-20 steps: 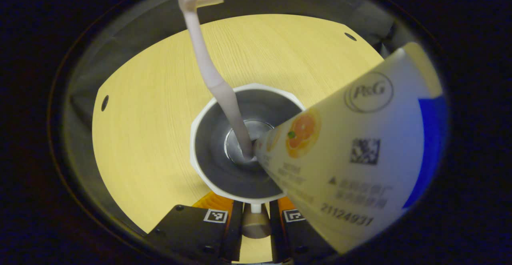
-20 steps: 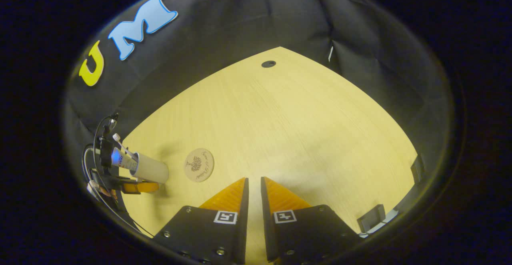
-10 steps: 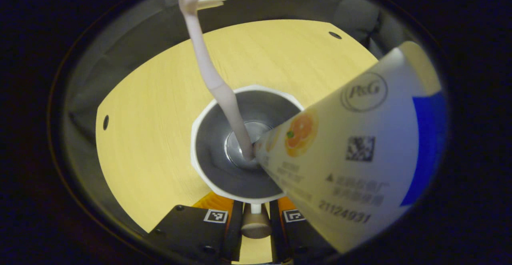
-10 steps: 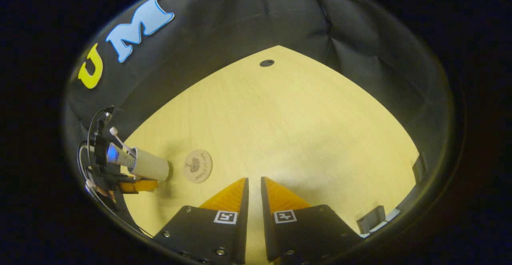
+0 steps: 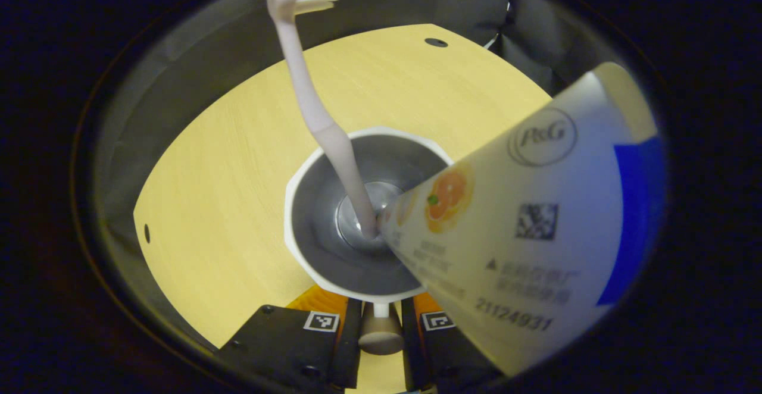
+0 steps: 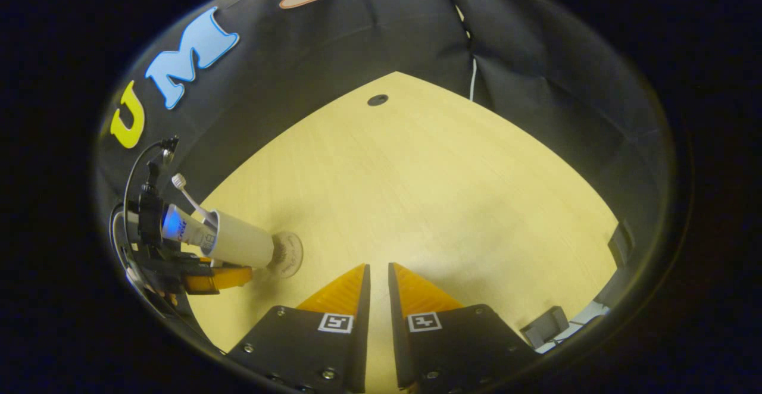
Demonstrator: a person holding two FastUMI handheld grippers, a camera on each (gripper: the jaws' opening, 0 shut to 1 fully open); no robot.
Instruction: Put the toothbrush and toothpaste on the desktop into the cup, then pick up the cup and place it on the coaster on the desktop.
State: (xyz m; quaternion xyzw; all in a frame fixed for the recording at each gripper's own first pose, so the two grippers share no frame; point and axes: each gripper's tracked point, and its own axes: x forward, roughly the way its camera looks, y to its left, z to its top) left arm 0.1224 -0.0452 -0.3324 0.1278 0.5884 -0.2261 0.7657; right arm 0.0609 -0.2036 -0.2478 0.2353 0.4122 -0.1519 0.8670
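Observation:
A white cup (image 5: 357, 290) with a grey inside holds a pale toothbrush (image 5: 309, 96) standing bristles-up and a toothpaste tube (image 5: 524, 227) leaning right. My left gripper (image 5: 376, 303) is shut on the cup's handle (image 5: 380, 330). In the right gripper view the left gripper (image 6: 215, 278) holds the cup (image 6: 241, 247) tilted, its base over the near edge of the round coaster (image 6: 290, 253), which it partly hides. Whether the cup touches the coaster I cannot tell. My right gripper (image 6: 378, 290) hovers above the wooden desktop (image 6: 428, 191), shut, with nothing between its fingers.
Black cloth walls close the desktop at the back and sides. Small dark holes mark the desktop (image 6: 377, 100) (image 5: 436, 42). A dark block (image 6: 546, 326) lies at the desktop's right edge. Cables (image 6: 134, 174) trail from the left gripper.
The left gripper has carried the cup toward the coaster; the cup's base now overlaps it, where before it stood apart to the left. The right gripper stays shut and has turned slightly.

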